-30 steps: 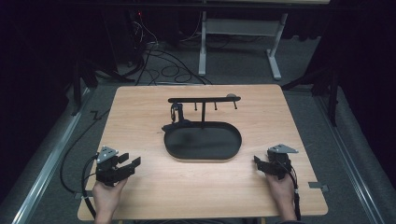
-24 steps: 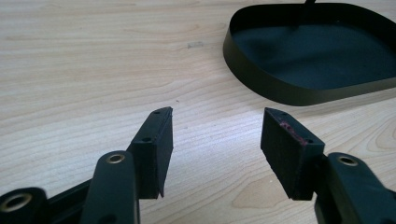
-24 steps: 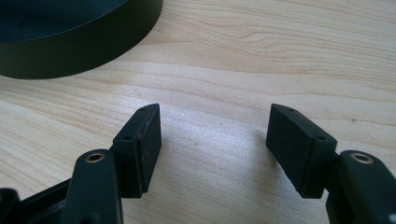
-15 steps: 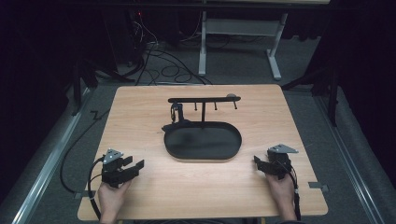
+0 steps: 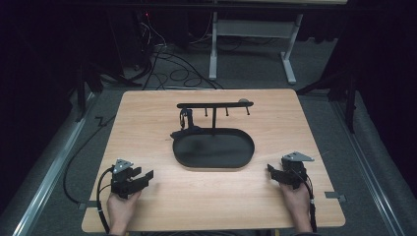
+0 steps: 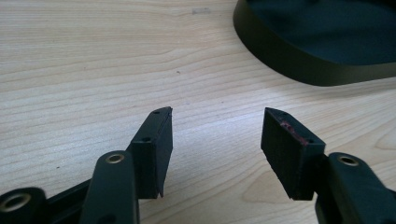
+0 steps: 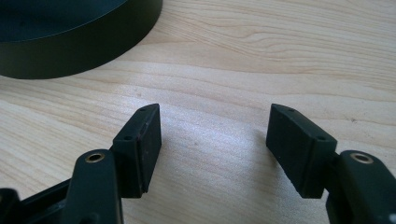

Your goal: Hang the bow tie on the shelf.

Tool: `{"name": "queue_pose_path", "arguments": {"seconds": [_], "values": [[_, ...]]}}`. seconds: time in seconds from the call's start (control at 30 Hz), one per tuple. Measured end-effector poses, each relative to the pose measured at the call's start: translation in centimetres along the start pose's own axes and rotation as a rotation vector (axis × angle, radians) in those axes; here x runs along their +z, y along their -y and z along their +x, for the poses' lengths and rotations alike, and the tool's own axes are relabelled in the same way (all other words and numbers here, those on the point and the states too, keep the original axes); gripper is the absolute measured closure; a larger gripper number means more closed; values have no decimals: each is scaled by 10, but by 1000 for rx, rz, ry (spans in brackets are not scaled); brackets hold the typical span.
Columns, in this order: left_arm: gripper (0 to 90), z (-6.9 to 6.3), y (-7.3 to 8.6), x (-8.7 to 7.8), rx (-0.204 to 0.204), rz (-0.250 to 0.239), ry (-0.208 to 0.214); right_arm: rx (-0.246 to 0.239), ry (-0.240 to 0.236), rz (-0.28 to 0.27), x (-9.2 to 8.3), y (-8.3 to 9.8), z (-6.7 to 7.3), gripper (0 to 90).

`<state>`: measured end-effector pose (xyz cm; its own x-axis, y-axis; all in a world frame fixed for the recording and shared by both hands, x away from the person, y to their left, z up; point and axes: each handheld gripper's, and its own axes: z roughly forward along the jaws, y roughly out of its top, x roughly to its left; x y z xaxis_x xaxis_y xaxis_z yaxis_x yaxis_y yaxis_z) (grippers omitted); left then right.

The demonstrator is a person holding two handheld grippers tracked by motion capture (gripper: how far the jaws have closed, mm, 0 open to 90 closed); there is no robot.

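Resting near the front edge of the table (image 5: 147,103), both of your grippers sit idle, so I judge this as the very start or the very end of the work: nothing is in hand.

Your left gripper (image 5: 143,178) lies at the near left corner, its jaws spread wide with only bare wood between them; it holds and touches nothing but the tabletop under it. In the left gripper view the pads (image 6: 161,144) stand well apart, and the dark tray's rim curves past at the far right.

Your right gripper (image 5: 271,171) lies at the near right, likewise released and empty, with the tray wall at the far left of the right gripper view.

Farther off, in the middle of the table, stands the black oval tray (image 5: 196,164), well apart from both grippers. A post rises from its far side and carries a hook bar (image 5: 215,104) with small pegs; something small hangs at the bar's left end, too dim to name.

Any next move calls for a lift and a long reach forward and inward, jaws kept open until they straddle the rim or the bar.
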<state>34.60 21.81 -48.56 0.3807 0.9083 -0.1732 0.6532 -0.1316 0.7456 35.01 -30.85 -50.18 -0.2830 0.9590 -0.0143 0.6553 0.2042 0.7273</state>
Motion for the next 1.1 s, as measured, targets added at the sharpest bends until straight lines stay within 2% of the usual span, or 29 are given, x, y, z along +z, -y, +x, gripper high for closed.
{"name": "queue_pose_path", "arguments": {"seconds": [0.27,0.37,0.47,0.77,1.1], "values": [[440,-1,5,9,25,31,-35,0,0,0,0,0,0,373],[439,0,6,12,15,24,-42,0,0,0,0,0,0,373],[439,-1,7,14,27,29,-55,0,0,0,0,0,0,373],[438,-5,7,19,55,4,-86,0,0,0,0,0,0,373],[432,-7,8,25,93,6,-119,0,0,0,0,0,0,373]]}}
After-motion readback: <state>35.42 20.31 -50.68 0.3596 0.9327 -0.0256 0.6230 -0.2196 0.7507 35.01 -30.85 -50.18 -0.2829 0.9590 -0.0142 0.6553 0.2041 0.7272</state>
